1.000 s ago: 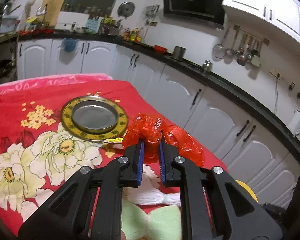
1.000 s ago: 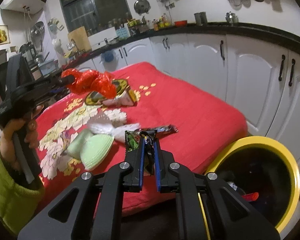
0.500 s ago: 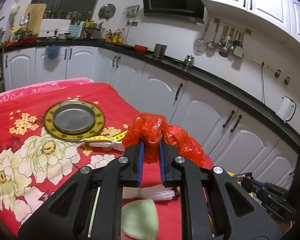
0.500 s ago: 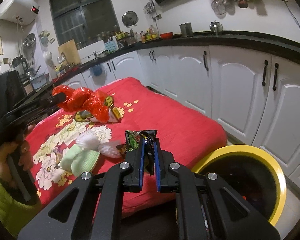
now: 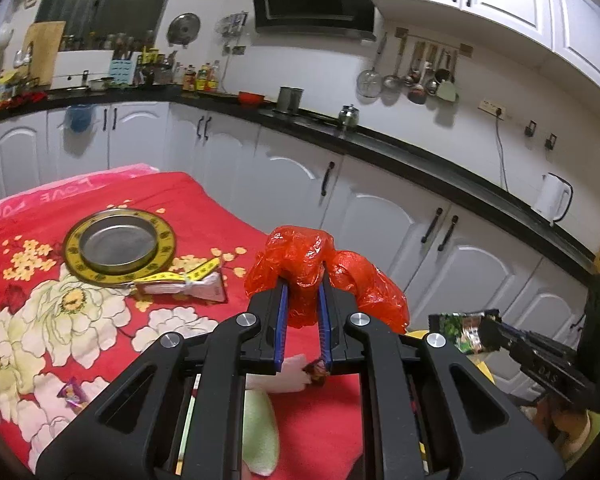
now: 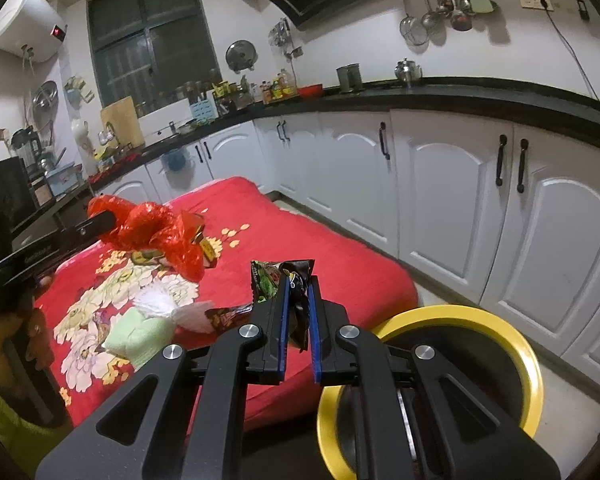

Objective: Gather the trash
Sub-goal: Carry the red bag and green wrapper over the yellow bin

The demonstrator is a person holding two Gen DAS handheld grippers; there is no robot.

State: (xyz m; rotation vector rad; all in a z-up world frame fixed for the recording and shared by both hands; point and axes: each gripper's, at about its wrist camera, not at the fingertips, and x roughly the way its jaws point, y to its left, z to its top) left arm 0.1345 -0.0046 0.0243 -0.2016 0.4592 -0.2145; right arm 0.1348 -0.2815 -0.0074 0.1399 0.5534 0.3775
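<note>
My left gripper (image 5: 303,288) is shut on a crumpled red plastic bag (image 5: 300,256), held above the red flowered table (image 5: 220,216). The same red bag (image 6: 156,228) shows at the left of the right wrist view, in the other gripper's jaws. My right gripper (image 6: 298,280) is shut on a green and black snack wrapper (image 6: 272,276), lifted off the table's near edge. That wrapper (image 5: 460,326) also appears at the right of the left wrist view. A yellow-rimmed bin (image 6: 512,340) stands on the floor below and right of the right gripper.
A round yellow-rimmed metal plate (image 5: 120,244) and a white-and-yellow packet (image 5: 188,286) lie on the table. A green cloth (image 6: 140,334), white tissue (image 6: 160,300), a dark wrapper (image 6: 224,316) and a small purple wrapper (image 5: 74,394) lie nearer. White cabinets (image 6: 440,196) line the wall behind.
Both grippers have moved toward the table's right edge with their loads, rising slightly. The right gripper with its wrapper has come into the left wrist view, and the bin looks nearer.
</note>
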